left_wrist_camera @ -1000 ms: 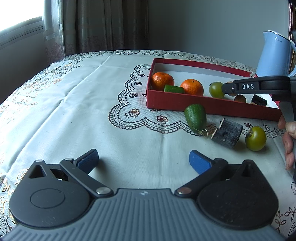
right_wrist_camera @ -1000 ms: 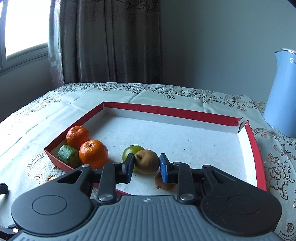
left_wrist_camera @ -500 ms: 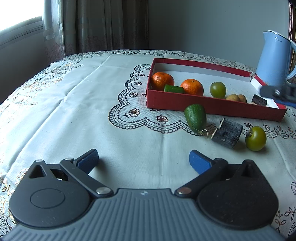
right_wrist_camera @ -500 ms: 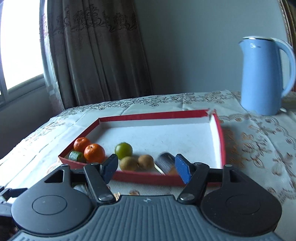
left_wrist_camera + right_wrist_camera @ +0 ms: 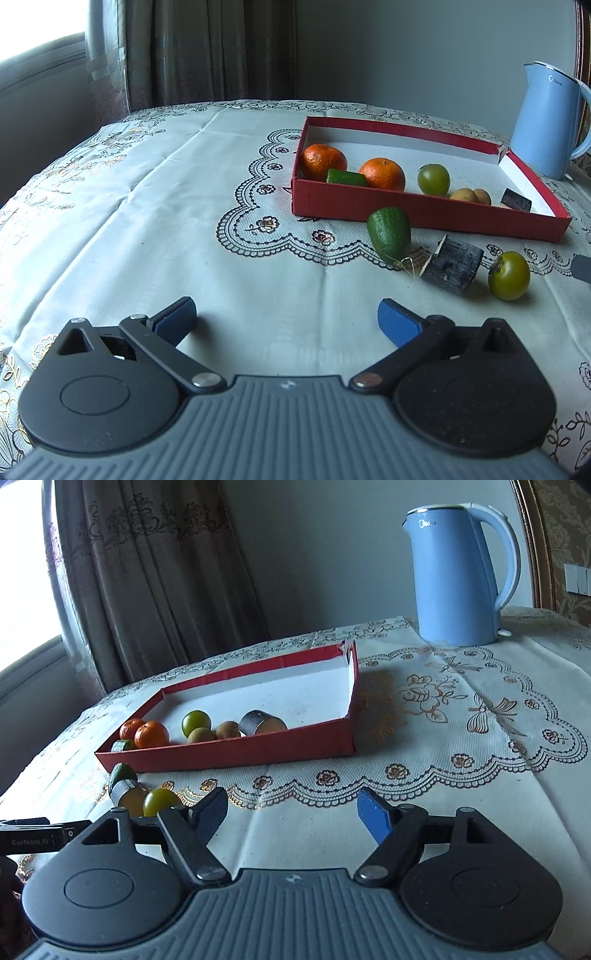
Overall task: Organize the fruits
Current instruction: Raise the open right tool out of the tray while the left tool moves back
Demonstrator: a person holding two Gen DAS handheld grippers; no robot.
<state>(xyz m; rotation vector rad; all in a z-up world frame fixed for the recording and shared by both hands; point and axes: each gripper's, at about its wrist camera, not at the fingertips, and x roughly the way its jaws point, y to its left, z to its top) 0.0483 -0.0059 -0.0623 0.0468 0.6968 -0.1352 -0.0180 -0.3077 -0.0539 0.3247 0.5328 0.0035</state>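
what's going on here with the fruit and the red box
A person with a gripper in each hand is sorting fruit into a red box on a table. Two oranges, a green tomato, two small brown fruits, a cucumber piece and a dark chunk are already inside. An avocado, another dark chunk and a second green tomato lie outside. The right gripper has just been opening, with nothing between its jaws; the left gripper is open and empty too.
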